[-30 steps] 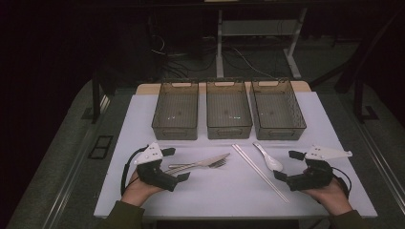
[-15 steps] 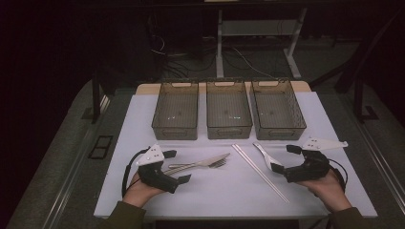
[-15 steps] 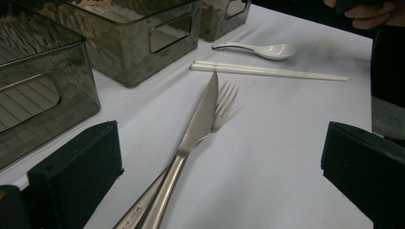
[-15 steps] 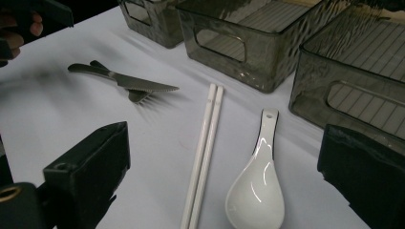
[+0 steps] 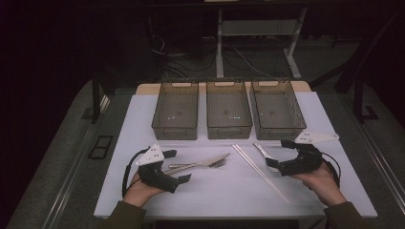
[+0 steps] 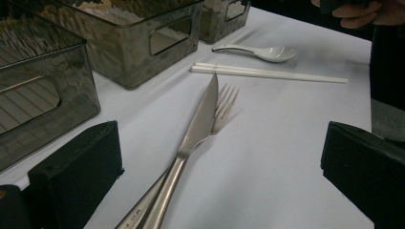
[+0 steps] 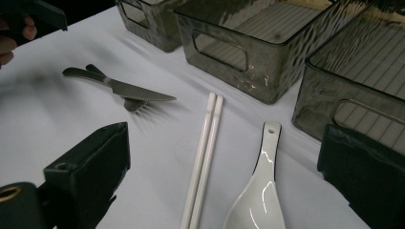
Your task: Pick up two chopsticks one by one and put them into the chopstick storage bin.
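Note:
A steel knife [image 5: 200,162] lies across a fork [image 5: 217,163] on the white table; their handles run between the jaws of my open left gripper [image 5: 176,166]. In the left gripper view the knife [image 6: 200,119] and fork [image 6: 225,102] stretch ahead of that gripper [image 6: 219,186]. A pair of white chopsticks [image 5: 260,171] lies right of centre. Beside them a white ceramic spoon [image 5: 263,153] has its bowl end between the jaws of my open right gripper [image 5: 281,153]. The right gripper view has the spoon [image 7: 260,191] and chopsticks [image 7: 205,143] inside that gripper's [image 7: 227,179] gap.
Three dark see-through bins [image 5: 175,109] [image 5: 228,108] [image 5: 277,108] stand in a row at the back of the white tabletop [image 5: 215,200]. They rise close ahead in the right gripper view [image 7: 253,38]. Dark floor with cables and table legs surrounds the table.
My right gripper has moved left and forward, from the table's right side to the spoon, so its jaws now straddle the spoon. The left gripper has barely moved.

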